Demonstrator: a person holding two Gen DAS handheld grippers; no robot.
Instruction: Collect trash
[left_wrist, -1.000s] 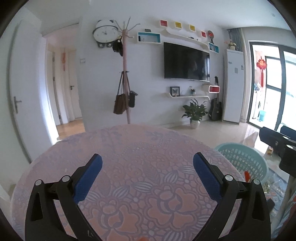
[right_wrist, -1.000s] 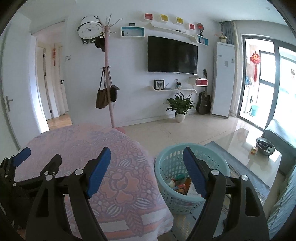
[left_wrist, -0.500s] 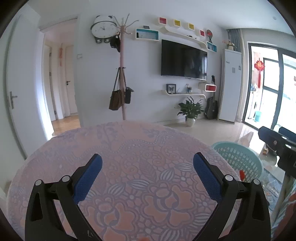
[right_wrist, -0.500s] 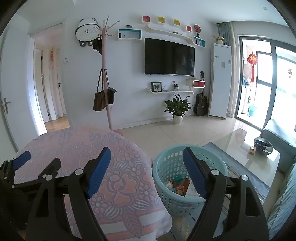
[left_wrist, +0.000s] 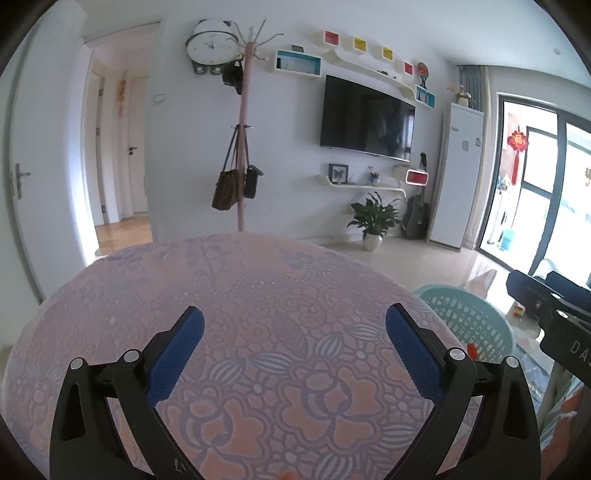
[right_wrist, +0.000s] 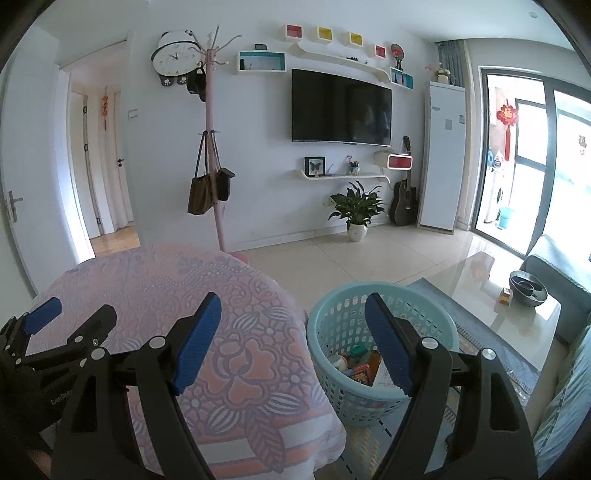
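Note:
A pale teal plastic basket (right_wrist: 384, 325) stands on the floor just right of the round table, with several pieces of trash (right_wrist: 356, 365) lying in its bottom. My right gripper (right_wrist: 293, 343) hovers open and empty over the table's right edge and the basket's near rim. My left gripper (left_wrist: 294, 332) is open above the table with nothing between its blue pads. In the left wrist view the basket (left_wrist: 465, 321) shows at the right, behind the right gripper's black body. The left gripper (right_wrist: 48, 321) appears at the far left of the right wrist view.
The round table (left_wrist: 258, 288) wears a pink and lilac floral cloth. A glass coffee table (right_wrist: 491, 280) with a dark bowl (right_wrist: 527, 288) and a sofa lie to the right. A coat stand (right_wrist: 212, 147) with bags, a potted plant (right_wrist: 356, 210) and a TV line the far wall.
The left wrist view has rolled slightly and drifted a little, so the room looks more upright. The right gripper has stayed put. Both grippers remain open and empty.

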